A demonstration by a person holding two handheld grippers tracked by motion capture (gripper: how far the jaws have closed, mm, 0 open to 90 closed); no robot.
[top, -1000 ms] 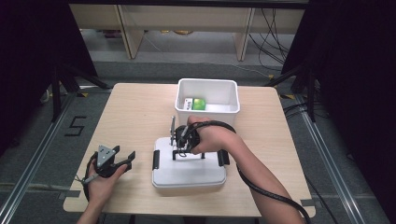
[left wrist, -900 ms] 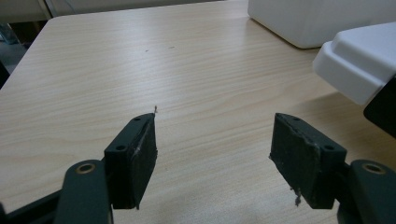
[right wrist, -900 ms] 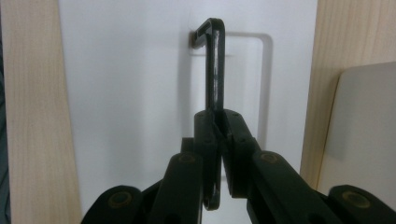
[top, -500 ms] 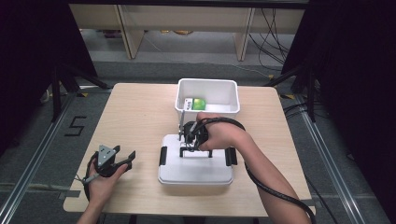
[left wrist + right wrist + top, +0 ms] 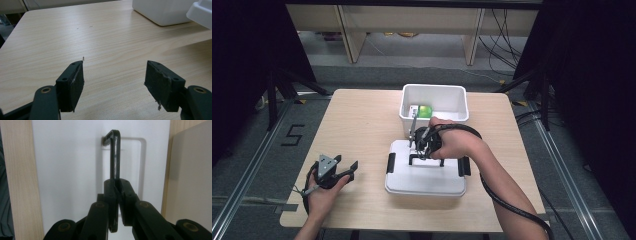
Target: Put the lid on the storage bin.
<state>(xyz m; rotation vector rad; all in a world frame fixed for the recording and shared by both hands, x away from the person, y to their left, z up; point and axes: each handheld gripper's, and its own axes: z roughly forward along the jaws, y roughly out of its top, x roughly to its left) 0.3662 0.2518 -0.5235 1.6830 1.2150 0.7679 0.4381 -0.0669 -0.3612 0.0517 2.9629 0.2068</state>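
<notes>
1. Right gripper (image 5: 424, 145) is over the middle of the desk (image 5: 362, 125), jaws clamped on the black handle (image 5: 115, 157) of the white lid (image 5: 424, 175).
2. In the right gripper view the handle runs straight up from between the closed pads, the lid's white top behind it.
3. The lid sits near the desk's middle, toward the near edge, a black clip on its left and right ends. I can't tell if it rests on the desk or is lifted off it.
4. White bin (image 5: 434, 97) sits at the far edge, just behind the lid; a green item (image 5: 425, 111) lies inside.
5. Left gripper (image 5: 332, 172) is by the near left corner, well apart from the lid, jaws wide with nothing between them.
6. The left gripper view shows bare wood between its pads (image 5: 72, 85), with the bin (image 5: 162, 11) at top right.
</notes>
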